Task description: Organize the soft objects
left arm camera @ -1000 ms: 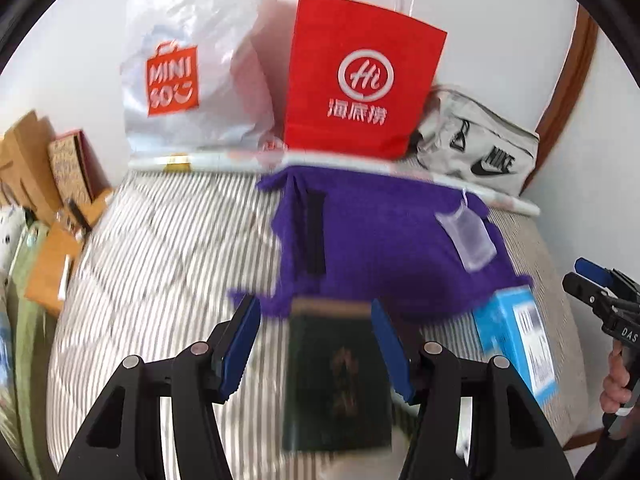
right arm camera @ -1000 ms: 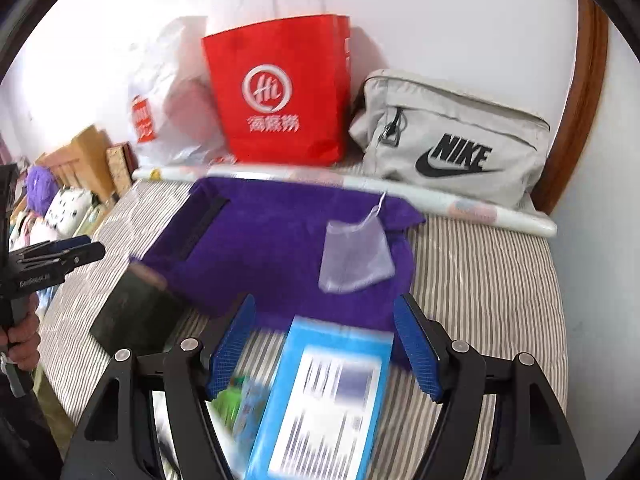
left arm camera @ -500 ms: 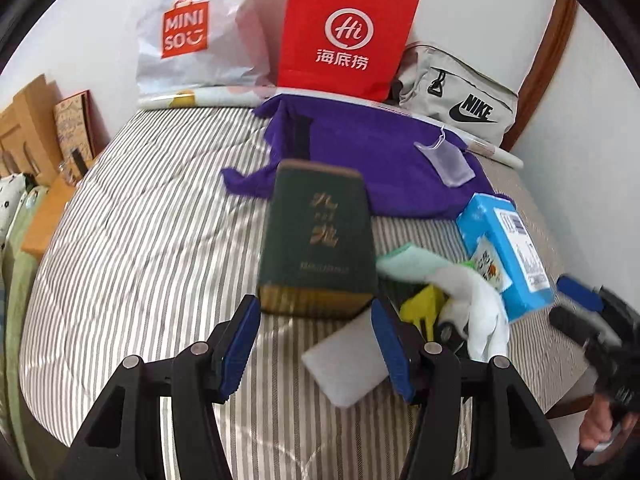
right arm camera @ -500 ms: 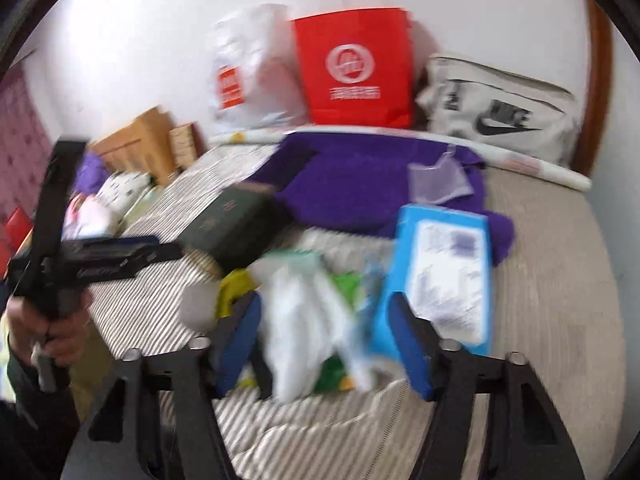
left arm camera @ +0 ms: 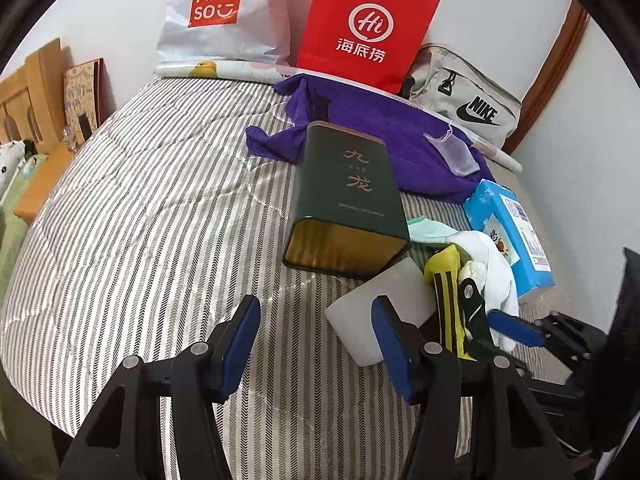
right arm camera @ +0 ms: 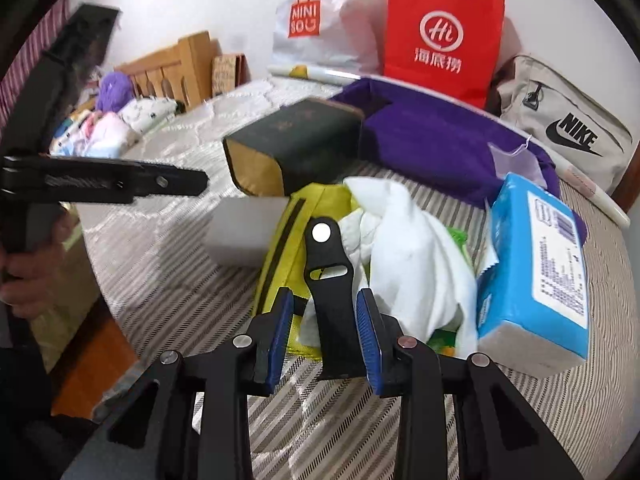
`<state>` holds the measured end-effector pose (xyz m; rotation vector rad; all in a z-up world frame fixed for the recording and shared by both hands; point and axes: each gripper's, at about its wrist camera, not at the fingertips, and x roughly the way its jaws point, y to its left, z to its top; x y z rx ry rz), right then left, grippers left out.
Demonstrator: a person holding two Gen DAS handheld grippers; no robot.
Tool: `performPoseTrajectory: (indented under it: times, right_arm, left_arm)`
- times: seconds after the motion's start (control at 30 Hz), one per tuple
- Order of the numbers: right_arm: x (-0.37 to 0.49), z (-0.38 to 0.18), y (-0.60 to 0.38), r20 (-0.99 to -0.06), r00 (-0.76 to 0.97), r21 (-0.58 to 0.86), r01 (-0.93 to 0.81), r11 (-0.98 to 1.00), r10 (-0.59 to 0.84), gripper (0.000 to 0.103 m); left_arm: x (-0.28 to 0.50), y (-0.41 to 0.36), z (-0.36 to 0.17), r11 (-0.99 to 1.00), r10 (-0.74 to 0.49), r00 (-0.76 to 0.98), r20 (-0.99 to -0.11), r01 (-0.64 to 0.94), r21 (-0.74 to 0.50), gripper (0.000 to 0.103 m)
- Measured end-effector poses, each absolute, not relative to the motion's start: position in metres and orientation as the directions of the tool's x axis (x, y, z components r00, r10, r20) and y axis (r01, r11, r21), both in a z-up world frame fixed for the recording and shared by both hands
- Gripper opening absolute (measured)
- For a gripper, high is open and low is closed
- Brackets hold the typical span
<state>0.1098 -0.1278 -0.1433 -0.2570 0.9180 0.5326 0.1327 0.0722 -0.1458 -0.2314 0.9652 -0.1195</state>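
Lower centre: our right tool (right arm camera: pixel 324 332) closing around the black strap (right arm camera: pixel 328 280); left tool (left arm camera: pixel 316 344) half-open, empty. Risk: snagging the white cloth (right arm camera: pixel 412 256) beside it.

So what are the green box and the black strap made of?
The green box looks like painted metal, maybe a tin: smooth sheen, gold-looking inside. The black strap looks like matte rubber or silicone, bendy, with a punched slot and a silver stud.
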Motion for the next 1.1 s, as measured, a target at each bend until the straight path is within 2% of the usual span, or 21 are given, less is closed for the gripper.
performPoseTrajectory:
  times: [0.07,0.1,0.2,0.4,0.43,0.47,0.57,0.8,0.87,0.93,0.97,1.1]
  right_arm:
    - [0.113,-0.148,-0.122,-0.815,0.491,-0.004,-0.538,0.843,0.309,0.033]
    - [0.115,-0.15,-0.12,-0.816,0.493,-0.013,-0.537,0.844,0.301,0.026]
    - [0.115,-0.146,-0.117,-0.803,0.517,-0.036,-0.538,0.842,0.296,0.025]
    - [0.108,-0.125,-0.131,-0.771,0.523,0.045,-0.525,0.85,0.363,0.024]
    - [0.108,-0.123,-0.133,-0.766,0.525,0.055,-0.521,0.852,0.371,0.009]
    - [0.107,-0.119,-0.136,-0.758,0.523,0.081,-0.517,0.852,0.39,0.003]
    - [0.105,-0.112,-0.146,-0.746,0.512,0.139,-0.507,0.851,0.426,0.004]
    - [0.107,-0.132,-0.152,-0.783,0.477,0.132,-0.499,0.857,0.399,0.005]
    - [0.101,-0.133,-0.153,-0.779,0.465,0.154,-0.508,0.847,0.42,0.012]
    - [0.094,-0.136,-0.151,-0.783,0.435,0.181,-0.525,0.832,0.445,0.046]
    - [0.091,-0.139,-0.15,-0.785,0.43,0.179,-0.531,0.828,0.445,0.051]
    - [0.085,-0.151,-0.14,-0.799,0.417,0.167,-0.538,0.826,0.433,0.051]
  left_arm:
    - [0.133,0.075,-0.148,0.965,-0.217,0.564,-0.797,-0.002,-0.263,0.056]
    - [0.133,0.076,-0.148,0.963,-0.222,0.563,-0.796,0.001,-0.268,0.056]
    - [0.133,0.077,-0.149,0.964,-0.224,0.564,-0.795,0.006,-0.268,0.056]
    - [0.131,0.077,-0.152,0.959,-0.245,0.561,-0.791,0.023,-0.281,0.056]
    - [0.131,0.076,-0.153,0.96,-0.246,0.56,-0.791,0.029,-0.279,0.056]
    - [0.131,0.074,-0.153,0.961,-0.248,0.559,-0.791,0.037,-0.275,0.056]
    - [0.131,0.064,-0.158,0.966,-0.249,0.547,-0.799,0.081,-0.245,0.057]
    - [0.134,0.059,-0.173,0.967,-0.249,0.522,-0.816,0.082,-0.242,0.058]
    - [0.133,0.06,-0.172,0.966,-0.25,0.524,-0.814,0.082,-0.244,0.058]
    - [0.132,0.062,-0.171,0.967,-0.246,0.523,-0.816,0.078,-0.242,0.058]
    - [0.133,0.062,-0.172,0.967,-0.246,0.521,-0.817,0.077,-0.243,0.058]
    - [0.132,0.062,-0.173,0.966,-0.251,0.517,-0.818,0.078,-0.247,0.058]
